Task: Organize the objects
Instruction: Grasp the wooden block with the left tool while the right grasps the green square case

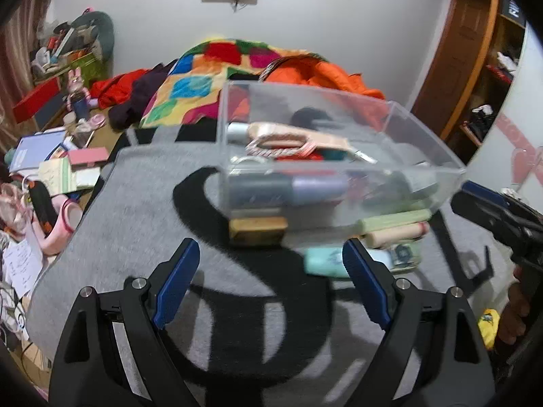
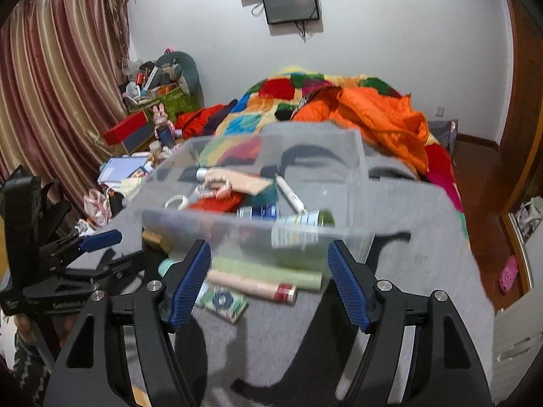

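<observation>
A clear plastic box (image 1: 305, 90) (image 2: 359, 156) holding several small items stands on a grey and black blanket (image 1: 135, 203). In front of it lie a gold box (image 1: 258, 229) (image 2: 156, 237), a green tube (image 1: 393, 220) (image 2: 268, 271), a beige tube with a red cap (image 1: 397, 234) (image 2: 251, 286), a teal tube (image 1: 322, 261) and a patterned packet (image 2: 224, 302). My left gripper (image 1: 271, 247) is open just short of the gold box, with nothing held. My right gripper (image 2: 269, 247) is open over the tubes, its pads touching nothing.
A patchwork quilt (image 1: 203, 78) and orange bedding (image 2: 380, 115) are heaped behind the box. Books, a red box (image 1: 37, 98) and clutter crowd the left side. A yellow item (image 1: 488, 322) lies at the right, and a pink shoe (image 2: 509, 273) is on the floor.
</observation>
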`<state>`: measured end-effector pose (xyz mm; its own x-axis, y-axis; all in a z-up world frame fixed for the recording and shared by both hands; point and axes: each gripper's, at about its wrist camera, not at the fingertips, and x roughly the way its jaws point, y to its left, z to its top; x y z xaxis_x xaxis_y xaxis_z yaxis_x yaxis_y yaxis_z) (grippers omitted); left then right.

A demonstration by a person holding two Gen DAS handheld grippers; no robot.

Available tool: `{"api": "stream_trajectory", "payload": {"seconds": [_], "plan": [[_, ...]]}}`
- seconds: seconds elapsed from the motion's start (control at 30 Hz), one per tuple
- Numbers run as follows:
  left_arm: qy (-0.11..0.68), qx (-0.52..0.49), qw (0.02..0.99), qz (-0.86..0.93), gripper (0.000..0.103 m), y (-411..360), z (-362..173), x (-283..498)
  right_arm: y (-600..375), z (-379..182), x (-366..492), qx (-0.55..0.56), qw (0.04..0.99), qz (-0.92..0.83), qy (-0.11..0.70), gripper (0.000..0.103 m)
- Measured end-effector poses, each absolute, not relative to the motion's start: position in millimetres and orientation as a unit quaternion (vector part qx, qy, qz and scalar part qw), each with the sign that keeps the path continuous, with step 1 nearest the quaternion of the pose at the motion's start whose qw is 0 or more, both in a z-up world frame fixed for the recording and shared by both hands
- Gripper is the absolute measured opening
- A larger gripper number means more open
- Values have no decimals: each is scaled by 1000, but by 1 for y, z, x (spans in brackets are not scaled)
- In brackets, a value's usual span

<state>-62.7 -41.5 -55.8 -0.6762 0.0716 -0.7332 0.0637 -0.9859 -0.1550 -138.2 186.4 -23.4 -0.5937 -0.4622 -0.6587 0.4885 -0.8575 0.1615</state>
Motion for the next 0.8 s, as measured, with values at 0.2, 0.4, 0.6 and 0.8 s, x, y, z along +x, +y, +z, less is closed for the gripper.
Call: {"api": "stream_trajectory", "payload": {"seconds": [0.2,0.4,0.6,0.8], "plan": [[-90,-398,-28,913,87,-49,-63,-69,180,-52,-134,404,266,-875,16,68],[-83,-399,-43,912,83,-50,-70,-81,160,-79,-127,431,271,-859,49,69],[-108,-412,-35,904,61,-57,-76,-87,151,-82,-122,419,264,-866,66,69],[-124,-405,-24,905,47,-58,-77,-84,150,-80,-118,413,278,-865,64,47]]}}
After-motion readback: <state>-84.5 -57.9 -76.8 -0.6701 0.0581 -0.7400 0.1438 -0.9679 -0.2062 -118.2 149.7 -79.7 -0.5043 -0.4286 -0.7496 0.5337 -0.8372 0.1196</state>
